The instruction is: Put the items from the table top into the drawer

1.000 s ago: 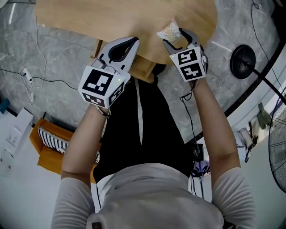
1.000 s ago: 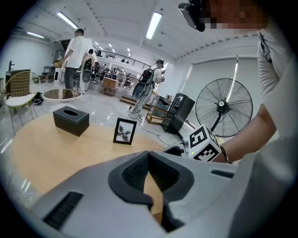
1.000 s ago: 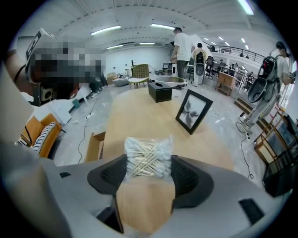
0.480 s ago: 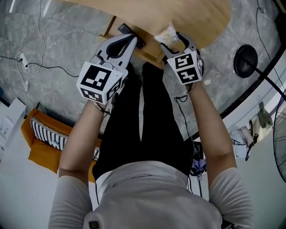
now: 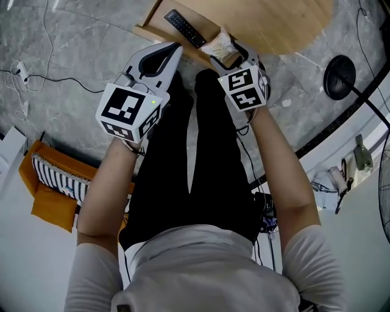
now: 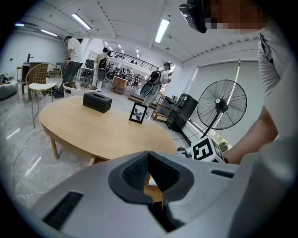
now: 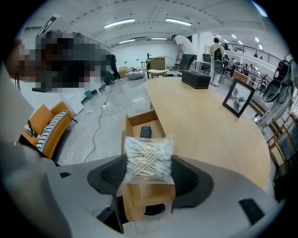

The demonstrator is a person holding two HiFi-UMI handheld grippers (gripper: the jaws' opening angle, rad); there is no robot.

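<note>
My right gripper (image 5: 229,53) is shut on a clear bag of cotton swabs (image 5: 220,43). In the right gripper view the bag (image 7: 148,159) sits squeezed between the two dark pads (image 7: 188,179), above the front end of the open wooden drawer (image 7: 132,125). A black remote (image 7: 145,132) lies inside that drawer; the head view shows the remote (image 5: 185,28) too, in the drawer (image 5: 150,23) under the round wooden table (image 5: 268,18). My left gripper (image 5: 173,50) is shut and holds nothing, level with the right one, just left of the drawer's front.
On the table (image 6: 102,135) stand a black box (image 6: 97,102) and a framed picture (image 6: 137,113). A floor fan (image 6: 222,104) stands to the right, its base (image 5: 340,76) on the marble floor. An orange seat with a striped cushion (image 5: 52,183) is at the left. Cables run over the floor.
Both grippers drew back from the table top to the drawer's front, the right one carrying the bag. The open drawer and the remote have come into view.
</note>
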